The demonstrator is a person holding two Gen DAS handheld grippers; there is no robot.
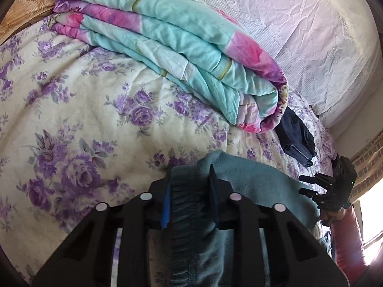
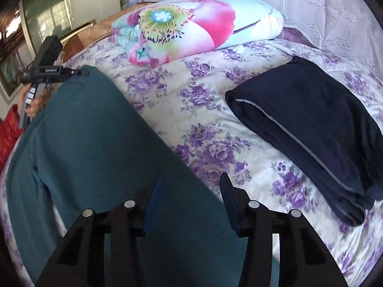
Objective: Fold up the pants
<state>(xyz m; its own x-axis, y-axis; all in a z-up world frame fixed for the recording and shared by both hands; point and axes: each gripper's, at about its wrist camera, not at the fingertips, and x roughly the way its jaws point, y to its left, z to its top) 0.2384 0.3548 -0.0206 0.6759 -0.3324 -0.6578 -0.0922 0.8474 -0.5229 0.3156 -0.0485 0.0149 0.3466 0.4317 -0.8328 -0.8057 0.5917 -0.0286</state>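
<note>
Teal pants (image 2: 95,143) lie stretched over the floral bedspread (image 2: 210,110). In the left wrist view my left gripper (image 1: 190,169) is shut on the gathered waistband of the teal pants (image 1: 191,215), which bunches between its fingers. My right gripper (image 2: 191,179) is open, its fingers straddling the pants' edge just above the cloth. The right gripper also shows in the left wrist view (image 1: 308,184) at the far right, open. The left gripper shows in the right wrist view (image 2: 81,72) at the pants' far end.
A folded turquoise and pink quilt (image 1: 167,47) lies at the back of the bed. Folded navy pants (image 2: 311,131) lie to the right on the bedspread. A white lace curtain (image 2: 287,0) hangs behind. A window (image 2: 45,16) is at left.
</note>
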